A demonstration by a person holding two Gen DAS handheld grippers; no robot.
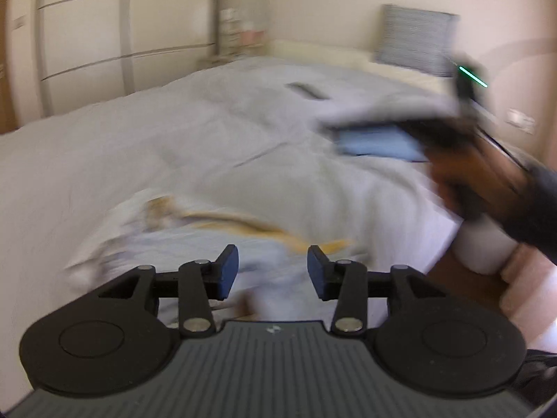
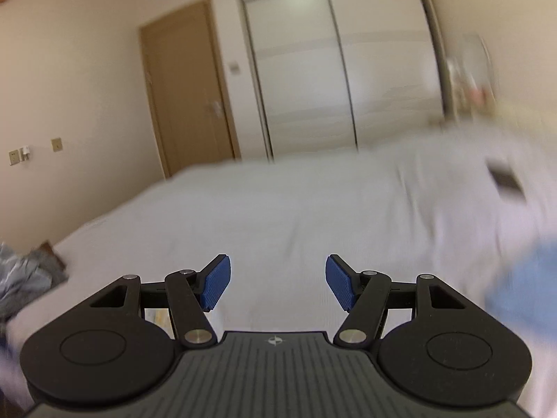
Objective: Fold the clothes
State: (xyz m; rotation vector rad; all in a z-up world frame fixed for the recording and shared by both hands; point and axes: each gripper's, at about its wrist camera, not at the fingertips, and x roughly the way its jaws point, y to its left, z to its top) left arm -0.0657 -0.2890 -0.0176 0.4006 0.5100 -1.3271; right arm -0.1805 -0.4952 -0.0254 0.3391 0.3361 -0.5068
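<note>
Clothes lie crumpled on the bed: a pale garment with tan trim sits just ahead of your left gripper, and a folded blue piece lies farther right, near your right hand. Both pairs of jaws stand partly open and hold nothing; the right gripper faces bare sheet. Expect light, limp cloth, so pinch a hem or corner. White bedding is soft and wrinkled; a wardrobe and door stand beyond.
</note>
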